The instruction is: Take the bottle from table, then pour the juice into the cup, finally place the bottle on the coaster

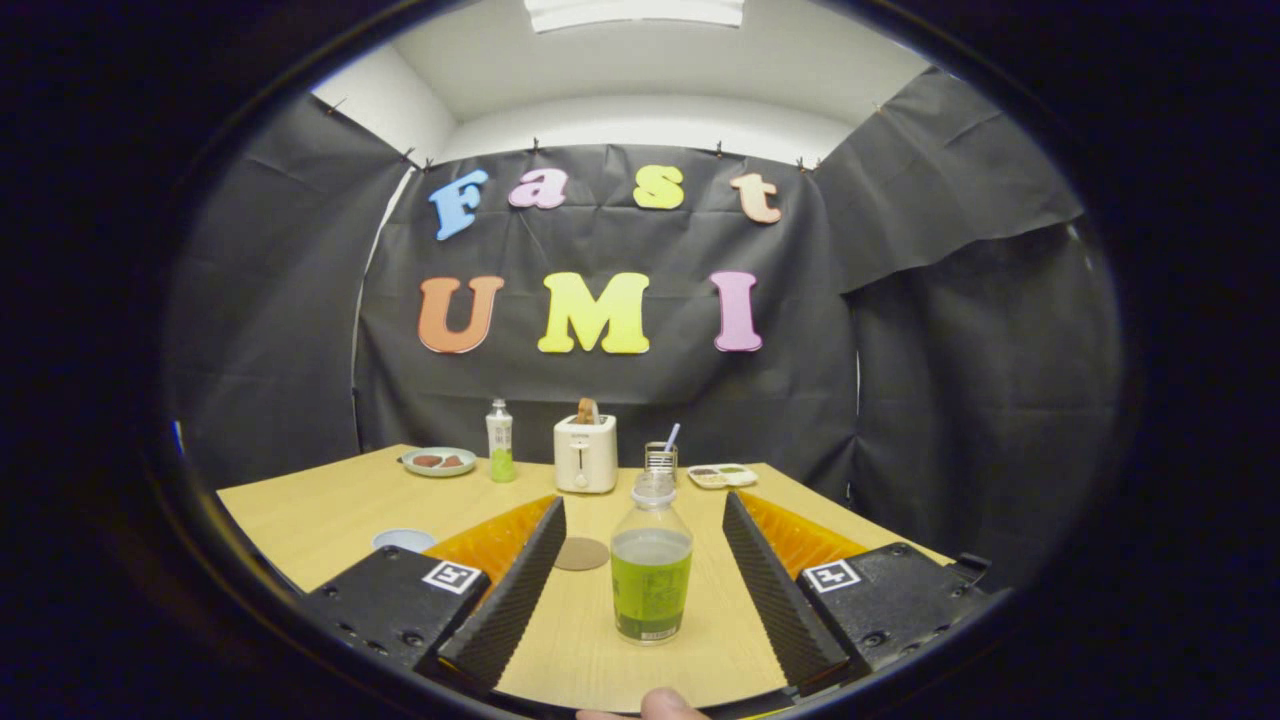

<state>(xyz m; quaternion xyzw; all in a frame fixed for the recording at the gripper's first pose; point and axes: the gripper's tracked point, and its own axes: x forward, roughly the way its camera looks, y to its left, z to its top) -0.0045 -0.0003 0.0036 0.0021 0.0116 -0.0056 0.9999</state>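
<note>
Green-juice bottle [651, 570] stands upright btwn spread, untouching gripper [645, 565] fingers; its label too small to read.

Two bottles were counted on the worktop [330, 510]: one bottle of green juice [650, 570] between the spread fingers of the hand-held gripper [645, 580], untouched by either finger, and a second, slimmer bottle [500, 441] near the back. One toaster [585, 453] was counted, with one slice of bread [587, 410] standing in it. One round coaster [581, 553] and one cup [404, 540] were noted, the cup partly hidden behind the left finger. One plate [438, 461] and one divided tray [722, 476] were seen, and one small holder [660, 457] with one straw-like stick [671, 436] in it. One fingertip [668, 704] of a person was counted.
</note>
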